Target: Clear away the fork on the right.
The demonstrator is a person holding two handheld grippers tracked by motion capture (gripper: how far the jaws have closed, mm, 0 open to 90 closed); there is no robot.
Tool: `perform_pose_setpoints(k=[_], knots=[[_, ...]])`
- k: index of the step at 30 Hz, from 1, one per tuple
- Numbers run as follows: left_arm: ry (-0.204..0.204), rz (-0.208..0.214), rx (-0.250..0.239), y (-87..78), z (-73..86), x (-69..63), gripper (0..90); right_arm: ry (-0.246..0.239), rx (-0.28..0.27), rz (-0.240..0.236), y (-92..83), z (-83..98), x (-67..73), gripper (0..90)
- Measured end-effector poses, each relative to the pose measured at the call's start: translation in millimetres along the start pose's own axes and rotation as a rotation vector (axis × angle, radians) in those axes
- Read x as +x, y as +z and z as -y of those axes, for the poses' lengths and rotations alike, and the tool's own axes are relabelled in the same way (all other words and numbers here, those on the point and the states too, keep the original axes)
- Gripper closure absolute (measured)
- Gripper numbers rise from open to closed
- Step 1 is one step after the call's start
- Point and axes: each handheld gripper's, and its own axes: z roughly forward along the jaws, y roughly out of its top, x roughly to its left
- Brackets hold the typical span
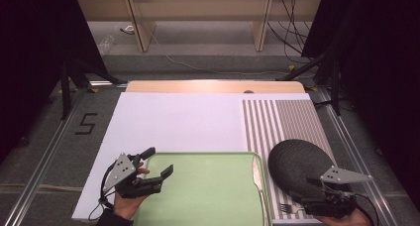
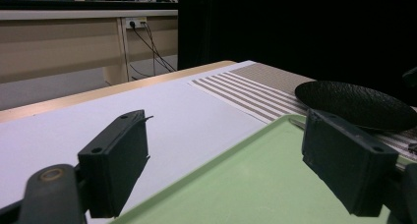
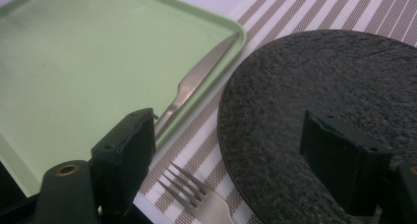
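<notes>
While the right gripper [image 3: 236,170] is held open above the dark plate [image 3: 324,91], the thin, slippery fork [image 3: 196,194], just beside the plate, is best gripped at its handle.

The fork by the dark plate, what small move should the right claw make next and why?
Probably lower the right claw a little onto the fork. Its jaws stand open with nothing between them, the fork lies just below on the striped mat beside the dark plate, and the knife rests on the green tray.
</notes>
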Motion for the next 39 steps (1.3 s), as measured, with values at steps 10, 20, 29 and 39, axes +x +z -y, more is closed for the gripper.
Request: perform_pose_setpoints(k=[10, 20, 29, 39], knots=[[0.003, -0.001, 0.001, 0.4, -0.1, 0.0, 17.4, -0.064, 0.144, 0.029, -3.3, 1.8, -6.3, 23.0], [0.003, 0.000, 0.002, 0.4, 0.1, -0.1, 17.4, -0.078, 0.258, 0.087, -2.6, 9.2, -11.6, 27.5], [0.005, 0.000, 0.001, 0.5, 0.0, -0.3, 17.4, -0.085, 0.329, 0.073, -9.9, 15.6, -16.7, 30.5], [0.008, 0.000, 0.001, 0.5, 0.0, -0.7, 17.4, -0.066, 0.440, 0.079, -6.2, 23.3, -23.0, 30.5]])
